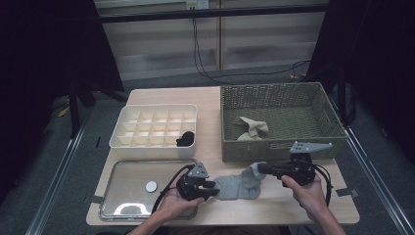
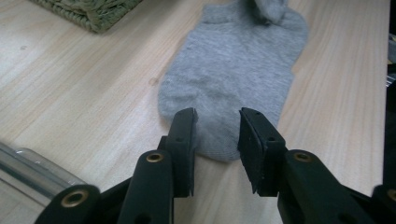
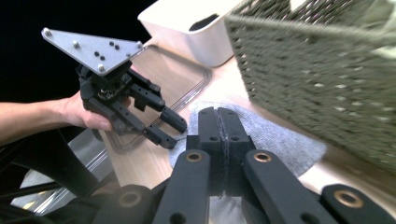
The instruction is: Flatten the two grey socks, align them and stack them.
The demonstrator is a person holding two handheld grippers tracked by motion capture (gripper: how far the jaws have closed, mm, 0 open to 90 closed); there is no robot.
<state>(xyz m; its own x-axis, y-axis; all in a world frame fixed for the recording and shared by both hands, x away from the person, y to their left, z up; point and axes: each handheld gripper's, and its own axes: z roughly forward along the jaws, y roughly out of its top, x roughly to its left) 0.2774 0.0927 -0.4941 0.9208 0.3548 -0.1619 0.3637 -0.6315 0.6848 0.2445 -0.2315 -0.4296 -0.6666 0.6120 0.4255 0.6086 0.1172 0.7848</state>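
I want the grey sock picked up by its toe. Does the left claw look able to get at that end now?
Probably yes: the left claw stands open right at the toe of the grey sock, which lies flat on the table, nothing between them.

A grey ankle sock (image 1: 238, 186) lies flat on the wooden table, lower centre of the high view, one end lifted.

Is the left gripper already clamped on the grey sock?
No, the left gripper has its jaws apart, straddling the near end of the grey sock.
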